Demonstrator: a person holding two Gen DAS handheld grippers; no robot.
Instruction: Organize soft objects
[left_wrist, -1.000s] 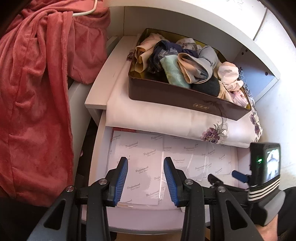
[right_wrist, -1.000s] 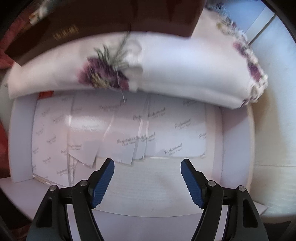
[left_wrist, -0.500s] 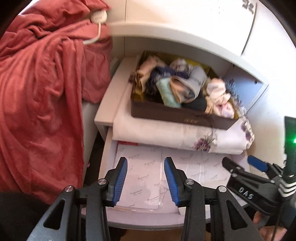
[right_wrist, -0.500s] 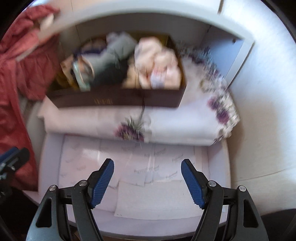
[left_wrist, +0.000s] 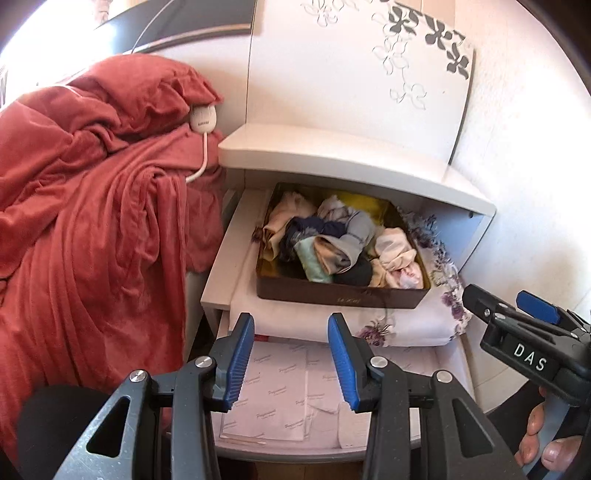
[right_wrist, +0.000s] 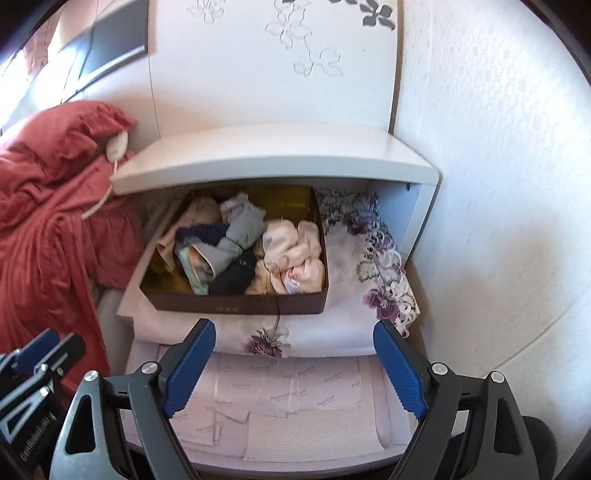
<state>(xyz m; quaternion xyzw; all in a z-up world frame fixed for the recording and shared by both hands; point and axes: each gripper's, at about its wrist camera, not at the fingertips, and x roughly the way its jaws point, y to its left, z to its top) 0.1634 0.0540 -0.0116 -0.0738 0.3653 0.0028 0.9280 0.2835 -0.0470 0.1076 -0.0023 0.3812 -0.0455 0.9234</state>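
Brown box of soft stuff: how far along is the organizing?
Done: nothing visibly sorted; the garments lie crumpled in the brown box, which sits on the folded floral cloth. In hand: nothing; left gripper and right gripper are open, empty and short of the box. Left: picking out and arranging the garments.

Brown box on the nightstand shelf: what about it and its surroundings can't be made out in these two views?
- Brown box: gold lettering on its front is too small in both views.
- Box's back: shadowed under the shelf top.
- Clothes lower in the pile: covered by those on top.
- Folded floral cloth: its middle lies under the box.
- Papers: partly hidden by the left tongs; print too small.
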